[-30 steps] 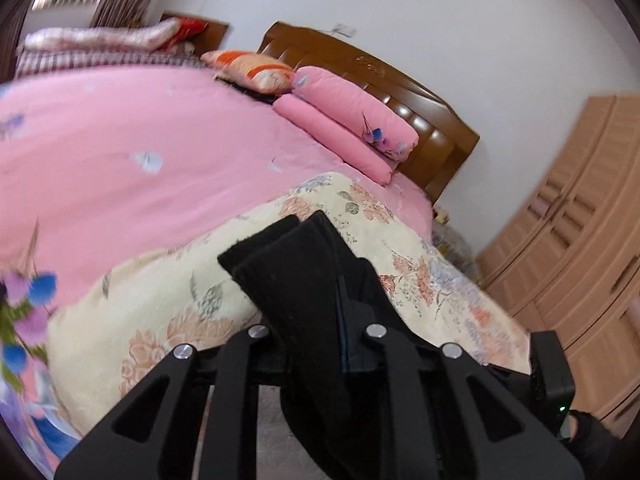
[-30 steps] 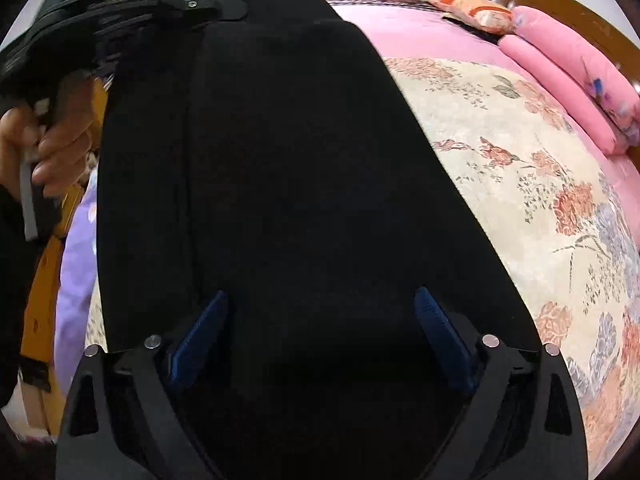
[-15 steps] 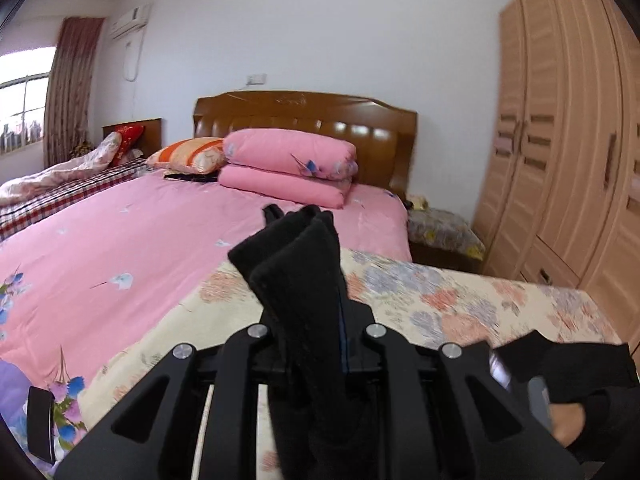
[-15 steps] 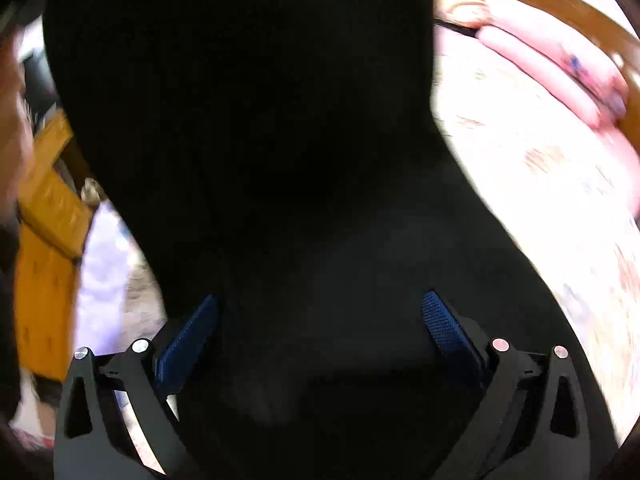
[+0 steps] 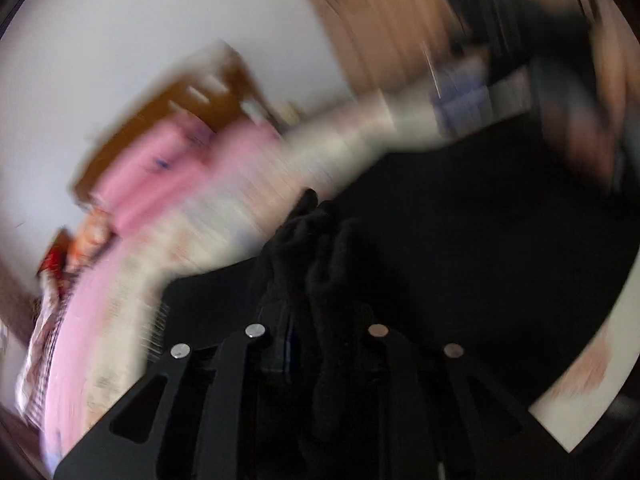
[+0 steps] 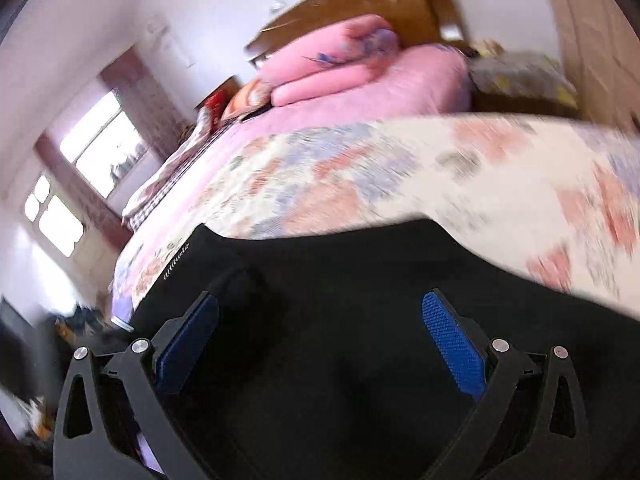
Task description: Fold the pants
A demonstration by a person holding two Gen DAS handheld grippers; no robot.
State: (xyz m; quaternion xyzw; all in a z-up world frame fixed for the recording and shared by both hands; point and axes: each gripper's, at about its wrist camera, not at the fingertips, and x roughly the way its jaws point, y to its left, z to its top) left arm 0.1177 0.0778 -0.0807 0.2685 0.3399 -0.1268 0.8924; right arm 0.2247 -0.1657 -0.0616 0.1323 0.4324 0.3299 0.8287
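The bed (image 6: 360, 96) fills most of both views, with a pink sheet and a wooden headboard (image 6: 360, 4) at about 12 o'clock in the right wrist view. A flowered blanket (image 6: 400, 176) lies over the near part of the bed, from 9 o'clock to 3 o'clock in that view. A wooden wardrobe (image 6: 592, 28) stands at 2 o'clock, and a window (image 6: 104, 148) shows at 9 o'clock. Pink pillows (image 6: 332, 68) lie in a stack just in front of the headboard.

The black pants (image 6: 340, 300) lie on the flowered blanket and cover the lower half of the right wrist view; a small pale word is printed near their edge at 9 o'clock. In the left wrist view, which is much blurred, the pants (image 5: 460, 240) spread from the centre to 3 o'clock.

The right gripper (image 6: 320, 344) has its jaws wide apart, with blue pads (image 6: 452, 344) on each side and the black cloth under them; it grips nothing. The left gripper (image 5: 316, 320) has its jaws together on a bunch of the pants, and the cloth stands up between them toward 12 o'clock.
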